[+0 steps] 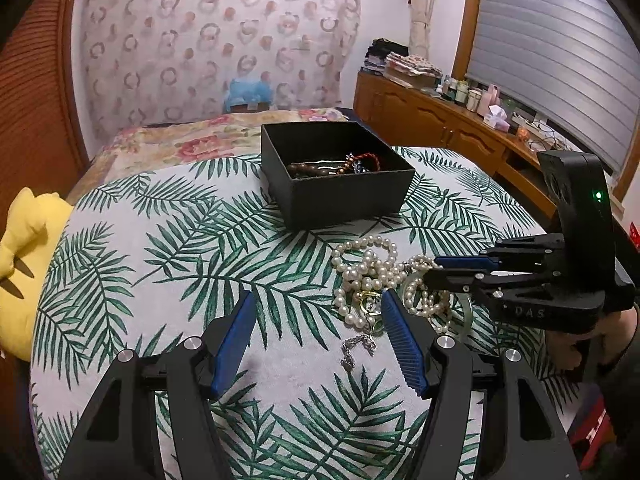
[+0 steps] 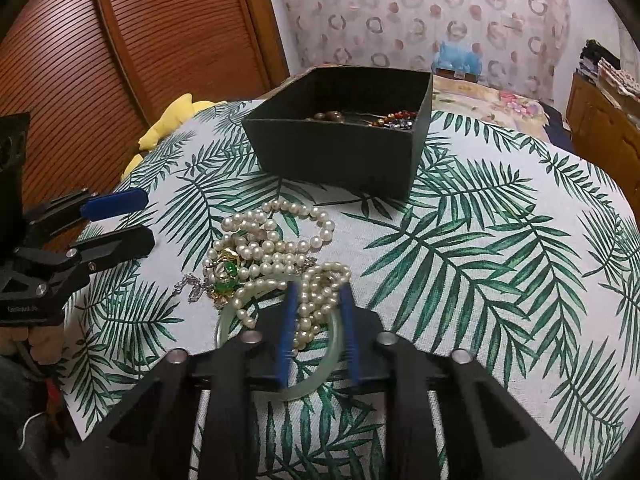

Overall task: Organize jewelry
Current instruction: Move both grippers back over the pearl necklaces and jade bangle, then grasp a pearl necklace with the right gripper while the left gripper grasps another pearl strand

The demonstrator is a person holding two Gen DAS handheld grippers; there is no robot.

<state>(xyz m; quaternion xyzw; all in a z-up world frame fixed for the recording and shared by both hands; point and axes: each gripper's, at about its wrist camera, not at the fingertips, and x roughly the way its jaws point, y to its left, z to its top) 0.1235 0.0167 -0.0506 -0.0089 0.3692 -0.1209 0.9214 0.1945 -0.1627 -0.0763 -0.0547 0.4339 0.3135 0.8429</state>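
A heap of pearl necklaces [image 1: 370, 270] [image 2: 276, 240] lies on the leaf-print cloth with a pale green jade bangle [image 2: 320, 380] [image 1: 466, 316], a gold and green pendant [image 2: 226, 274] and a silver chain [image 1: 356, 350] [image 2: 192, 286]. A black box [image 1: 336, 172] [image 2: 340, 128] behind the heap holds bead bracelets. My left gripper [image 1: 318, 300] is open and empty, just left of the heap. My right gripper [image 2: 318, 292] [image 1: 430, 270] is partly open, its fingers astride pearl strands over the bangle, not closed on them.
The leaf-print cloth [image 1: 160, 248] covers a rounded surface that falls away at its edges. A yellow plush toy [image 1: 24, 264] lies at the left. A floral bed [image 1: 184, 140] is behind, and a wooden sideboard [image 1: 440, 120] with bottles stands at the right.
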